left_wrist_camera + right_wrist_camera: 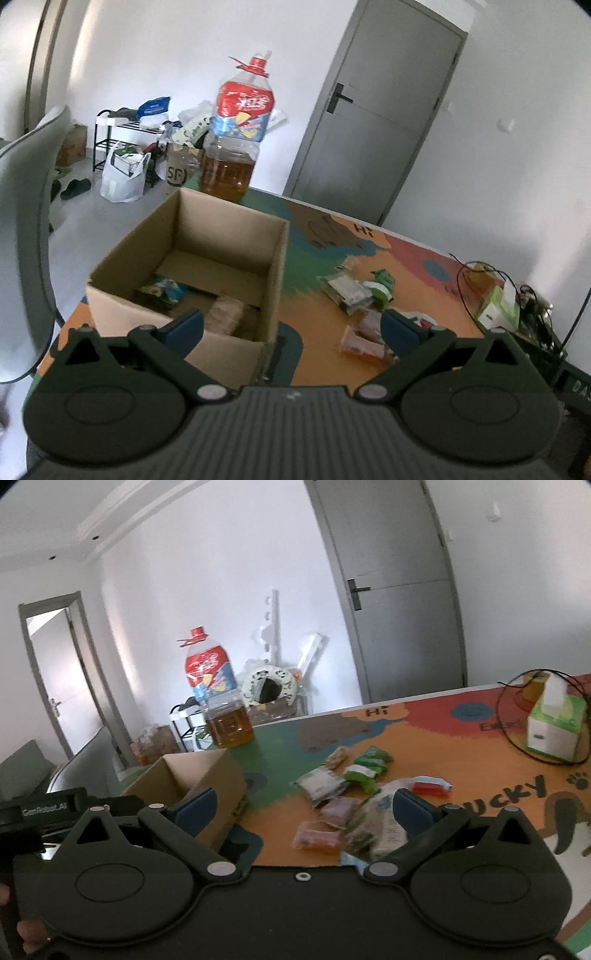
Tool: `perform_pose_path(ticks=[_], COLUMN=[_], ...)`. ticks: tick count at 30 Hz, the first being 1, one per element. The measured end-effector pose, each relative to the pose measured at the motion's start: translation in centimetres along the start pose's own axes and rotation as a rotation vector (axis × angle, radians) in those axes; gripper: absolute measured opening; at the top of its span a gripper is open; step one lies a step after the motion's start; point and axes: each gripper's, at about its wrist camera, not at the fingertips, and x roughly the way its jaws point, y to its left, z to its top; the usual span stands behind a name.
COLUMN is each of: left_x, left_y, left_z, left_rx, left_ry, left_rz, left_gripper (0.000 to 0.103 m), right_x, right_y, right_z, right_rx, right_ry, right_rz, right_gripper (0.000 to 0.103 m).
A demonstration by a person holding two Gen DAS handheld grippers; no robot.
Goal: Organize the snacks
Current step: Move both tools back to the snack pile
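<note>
From your left wrist camera, the left gripper (pixel 291 326) has its jaws spread wide with nothing held; its left pad sits over the near edge of the cardboard box (pixel 192 266). The box is open-topped on the table (pixel 325 236), and a few snack packets (pixel 162 291) already lie inside it. Right of the box, loose snack packets (pixel 351 291) are scattered on the tabletop, well apart from it. Behind the box stands a big oil bottle (pixel 236 140) with a red cap and a red-and-blue label — the writing is too blurred to read. Further right of the box a green tissue box (pixel 498 310) sits among black cables (pixel 480 273). Beyond the box, on the floor, you have a carton marked "SF" (pixel 177 171), a white plastic bag (pixel 122 177) and a black rack (pixel 118 140). A grey door (pixel 376 118) stands closed in the white wall.

From your right wrist camera, the right gripper (pixel 303 808) is also wide open and empty. The box (pixel 199 782) lies just beyond its left pad; the snack packets (pixel 332 797) lie right of the box, between the pads. The table (pixel 480 760) has a bright cartoon print with "Hi" and "LUCKY" readable. The other gripper's body (pixel 44 805), left of the box, reads "GenRobot.AI". The oil bottle (pixel 218 694) stands behind the box, the tissue box (pixel 554 723) far right of it.
</note>
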Motion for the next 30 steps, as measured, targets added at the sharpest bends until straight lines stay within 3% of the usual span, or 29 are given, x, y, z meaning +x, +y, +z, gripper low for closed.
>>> perform_pose_path(ticks=[19,25,28,30], left_x=[3.1,4.8,5.9,6.6], left_y=[-5.1,-6.5,-6.8,-6.7], left_z=[-2.2,-3.7,-4.2,-4.4], left_rx=[0.095,0.134,0.137,0.135], left_ry=[0.052,0.078,0.089,0.105], left_rz=[-0.105,-0.129,-0.139,-0.142], left_gripper=[0.098,0.083,0.069,0.066], right_x=[0.8,2.4,3.6,4.3], right_y=[-6.7,-7.2,-7.3,-7.3], right_z=[-2.5,-4.1,-4.7,-5.1], right_rx=[0.129,0.135,0.133,0.138], right_ry=[0.036,0.082,0.113,0.135], right_rz=[-0.05,-0.046,-0.044,-0.04], right_gripper=[0.103,0.101,0.09,0.085])
